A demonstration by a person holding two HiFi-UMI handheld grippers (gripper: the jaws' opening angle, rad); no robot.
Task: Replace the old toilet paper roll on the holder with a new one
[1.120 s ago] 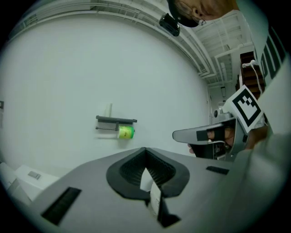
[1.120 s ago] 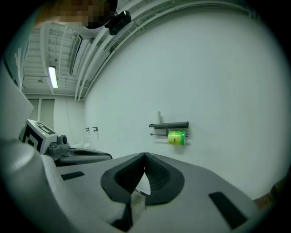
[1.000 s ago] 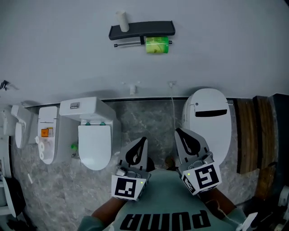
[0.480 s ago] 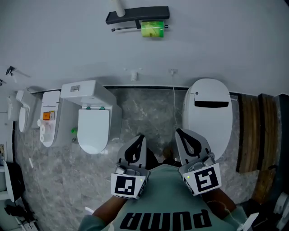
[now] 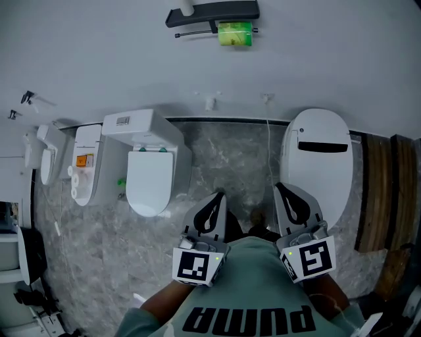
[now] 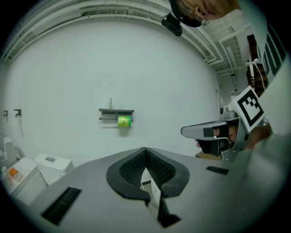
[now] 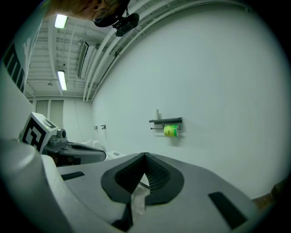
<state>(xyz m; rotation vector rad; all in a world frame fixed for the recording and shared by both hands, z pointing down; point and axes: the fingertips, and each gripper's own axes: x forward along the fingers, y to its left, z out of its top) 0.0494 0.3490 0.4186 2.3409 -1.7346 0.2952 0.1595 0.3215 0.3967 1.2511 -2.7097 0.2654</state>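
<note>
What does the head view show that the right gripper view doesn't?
Only the head view shows the round white toilet against the wall. Only the right gripper view shows the ceiling lights and the black camera overhead. Both show the green roll on the black wall holder, plus the left hand-held gripper and the right hand-held gripper, each with its jaws together and nothing between them.

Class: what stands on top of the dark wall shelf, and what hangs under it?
On the dark shelf, near its left end, stands a pale cylinder, its top out of the head view. Under it a green roll hangs on a thin rod, covering the rod's right part.
</note>
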